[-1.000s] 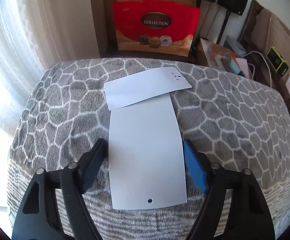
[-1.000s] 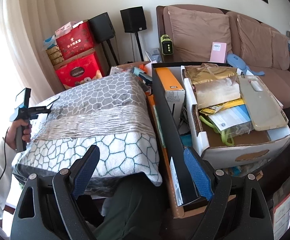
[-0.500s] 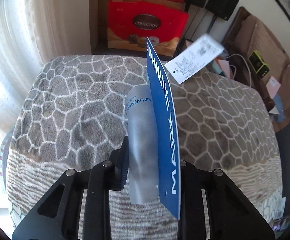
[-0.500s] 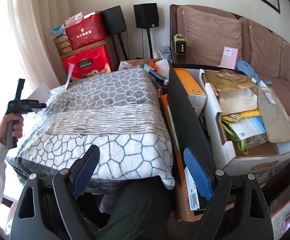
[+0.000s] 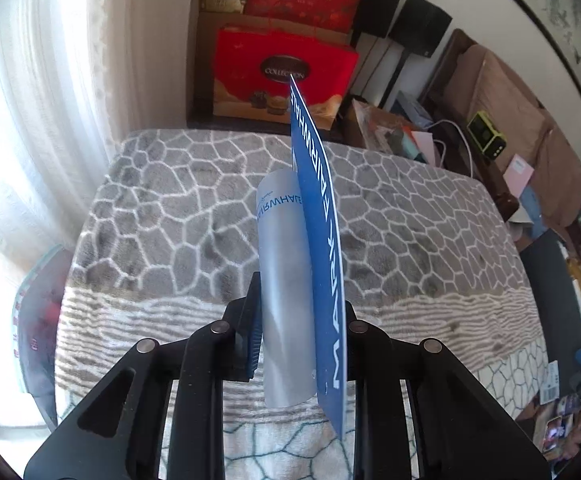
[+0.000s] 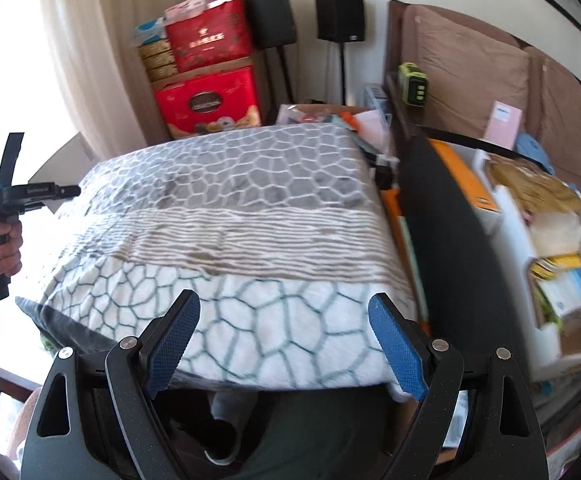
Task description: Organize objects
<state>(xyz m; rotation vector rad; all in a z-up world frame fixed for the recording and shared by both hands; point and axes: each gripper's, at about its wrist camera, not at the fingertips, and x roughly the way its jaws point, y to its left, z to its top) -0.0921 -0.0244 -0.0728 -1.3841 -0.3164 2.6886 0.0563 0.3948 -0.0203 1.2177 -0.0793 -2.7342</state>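
A blue card (image 5: pixel 322 240) with white lettering is bent double, its pale back (image 5: pixel 286 280) curling to the left. My left gripper (image 5: pixel 302 320) pinches it near the lower end, its jaws still closing on it, and holds it upright above the grey patterned blanket (image 5: pixel 170 220). From the right wrist view, the left gripper (image 6: pixel 66 191) shows at the far left in a person's hand (image 6: pixel 6 248), beside the blanket (image 6: pixel 230 200). My right gripper (image 6: pixel 286 336) stands open over the blanket's near white edge with nothing between its fingers.
Red gift boxes (image 5: pixel 282 76) and black speakers (image 5: pixel 418 28) stand behind the blanket. To its right are a dark upright panel (image 6: pixel 442 220), a cardboard box (image 6: pixel 550 240) full of papers, and a brown sofa (image 6: pixel 470 72). A person's legs (image 6: pixel 290 420) are below my right gripper.
The left gripper closed on the card that lay flat, folded it upright and lifted it. The white tag that swung off at upper right is gone. The right gripper swung left toward the blanket.
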